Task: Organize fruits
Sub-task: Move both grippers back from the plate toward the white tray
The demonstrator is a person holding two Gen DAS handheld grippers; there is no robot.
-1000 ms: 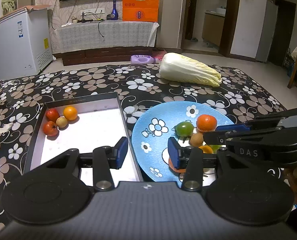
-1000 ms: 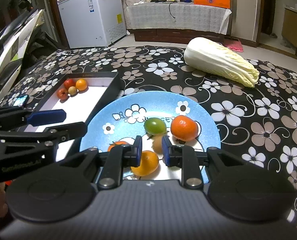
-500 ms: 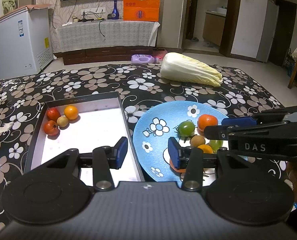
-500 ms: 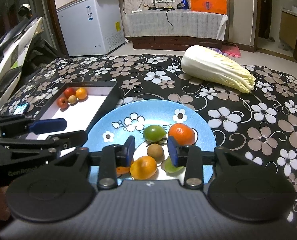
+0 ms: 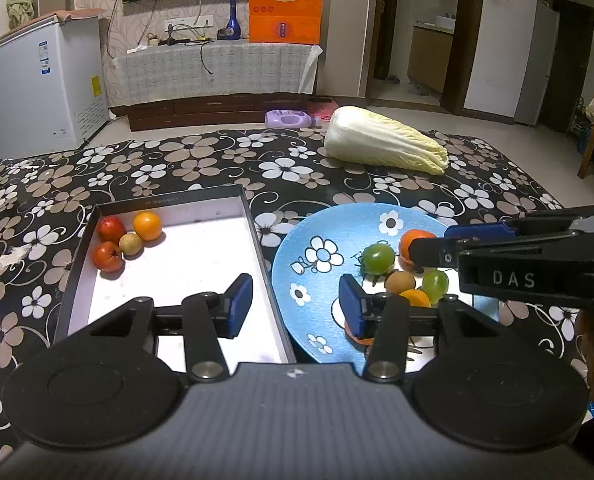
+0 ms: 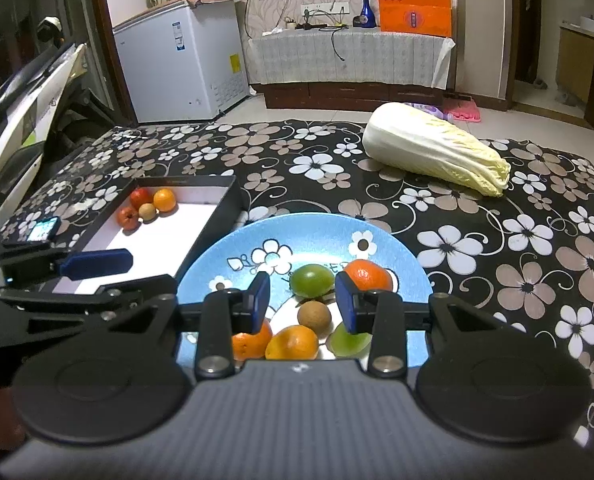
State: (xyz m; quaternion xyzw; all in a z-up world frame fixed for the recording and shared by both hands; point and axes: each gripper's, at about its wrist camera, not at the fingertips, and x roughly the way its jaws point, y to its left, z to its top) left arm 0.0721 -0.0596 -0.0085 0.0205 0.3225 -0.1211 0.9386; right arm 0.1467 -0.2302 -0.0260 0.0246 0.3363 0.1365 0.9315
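Right gripper (image 6: 301, 301) open, empty, over round blue floral plate (image 6: 397, 246); small brown round fruit (image 6: 314, 315) lies just ahead between its fingers. Left gripper (image 5: 296, 306) open, farther, straddling black tray's (image 5: 253, 224) wall.

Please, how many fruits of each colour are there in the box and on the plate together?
Red: 2
Orange: 4
Brown: 2
Green: 2
Total: 10

Dim warm indoor light, soft shadows, fisheye bending at edges.
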